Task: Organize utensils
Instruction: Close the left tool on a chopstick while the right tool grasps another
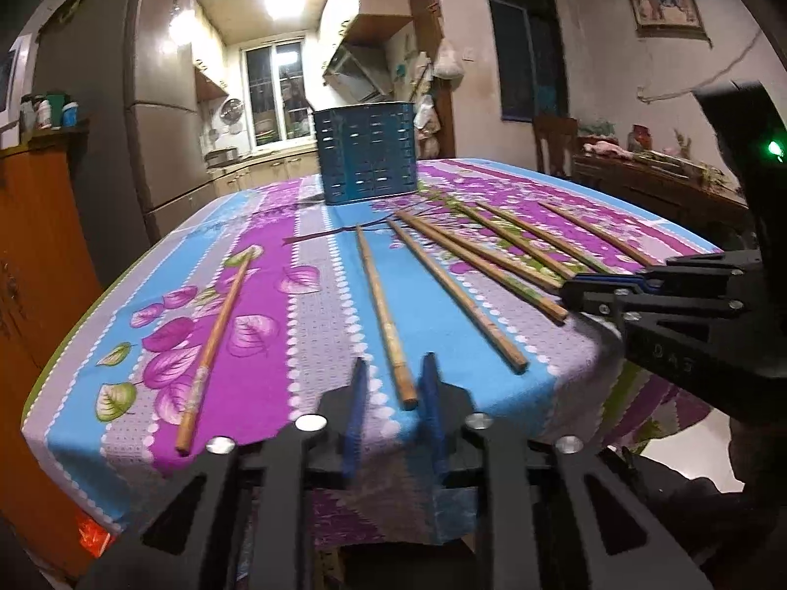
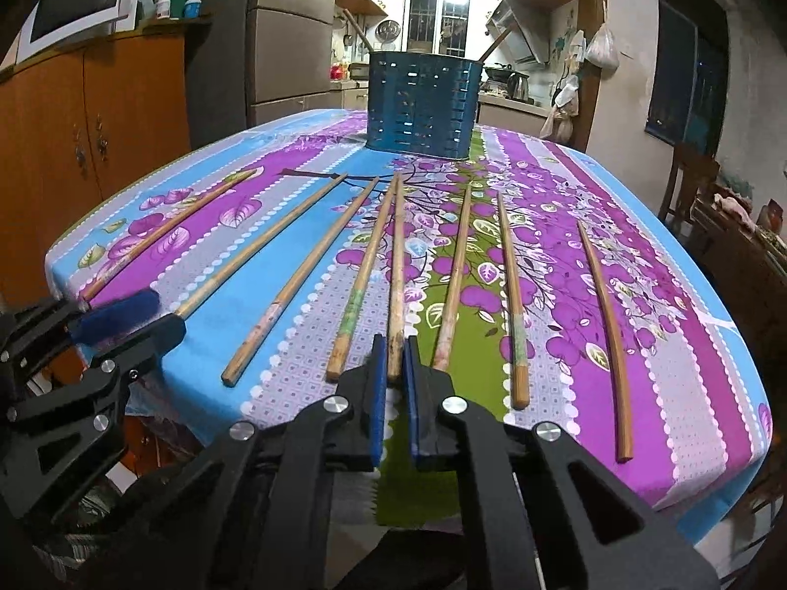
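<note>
Both grippers lined up on chopstick butts, pick step, nothing lifted.
Left gripper [image 1: 393,383] gapped wide around second chopstick from left [image 1: 386,314]. Right gripper [image 2: 392,359] pads nearly touching fifth chopstick [image 2: 396,285]; clamped or not, cannot tell. Eight chopsticks flat on tablecloth [image 2: 688,344]. Blue holder [image 2: 423,103] at 12 o'clock, two already in it. Next: close, lift butt-end, tip into holder.
</note>
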`<state>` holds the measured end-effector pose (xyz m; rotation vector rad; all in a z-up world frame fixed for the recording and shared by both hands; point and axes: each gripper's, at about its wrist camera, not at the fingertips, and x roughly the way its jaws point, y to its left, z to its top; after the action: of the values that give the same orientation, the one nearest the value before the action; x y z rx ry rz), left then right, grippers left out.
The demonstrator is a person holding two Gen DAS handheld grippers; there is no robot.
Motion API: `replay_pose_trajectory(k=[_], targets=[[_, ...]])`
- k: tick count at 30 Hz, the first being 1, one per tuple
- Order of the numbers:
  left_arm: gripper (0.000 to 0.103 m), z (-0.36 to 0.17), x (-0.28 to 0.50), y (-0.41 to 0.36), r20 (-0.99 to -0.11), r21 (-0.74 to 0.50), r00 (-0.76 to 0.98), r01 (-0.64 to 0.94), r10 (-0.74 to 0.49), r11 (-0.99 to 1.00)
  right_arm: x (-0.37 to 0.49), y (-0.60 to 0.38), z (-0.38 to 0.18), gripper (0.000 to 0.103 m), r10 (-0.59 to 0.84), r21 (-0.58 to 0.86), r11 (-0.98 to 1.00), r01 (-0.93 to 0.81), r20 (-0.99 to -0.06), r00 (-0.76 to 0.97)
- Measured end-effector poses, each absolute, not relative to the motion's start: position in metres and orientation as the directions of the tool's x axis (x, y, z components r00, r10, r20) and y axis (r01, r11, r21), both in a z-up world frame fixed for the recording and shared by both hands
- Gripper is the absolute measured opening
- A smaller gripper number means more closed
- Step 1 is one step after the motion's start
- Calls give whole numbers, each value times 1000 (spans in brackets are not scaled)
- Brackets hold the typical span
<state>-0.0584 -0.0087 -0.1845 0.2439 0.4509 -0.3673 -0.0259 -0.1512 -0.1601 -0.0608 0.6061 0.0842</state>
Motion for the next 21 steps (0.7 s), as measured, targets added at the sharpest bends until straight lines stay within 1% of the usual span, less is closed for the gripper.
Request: replay_pose_trajectory(k=[3, 6, 9, 15, 21], targets=[[11, -185, -59, -10, -462, 143, 836, 400, -296, 905, -27, -153, -160, 5, 68, -19, 995, -96, -566, 822], [8, -184, -58, -8, -464, 132, 837, 390, -291, 911, -32, -156, -159, 5, 81, 1, 995, -97, -558, 826], [8, -181, -58, -3, -461, 126, 843, 371, -277, 920, -37, -159, -154, 5, 82, 15, 996, -88, -534, 842], [8, -165, -64, 6, -408, 134, 876, 336, -257, 932, -46, -163, -140, 5, 83, 31, 996, -78, -486, 870], [8, -143, -65, 12, -372, 149, 894, 325, -251, 934, -56, -163, -113, 5, 74, -4, 997, -82, -398, 915]])
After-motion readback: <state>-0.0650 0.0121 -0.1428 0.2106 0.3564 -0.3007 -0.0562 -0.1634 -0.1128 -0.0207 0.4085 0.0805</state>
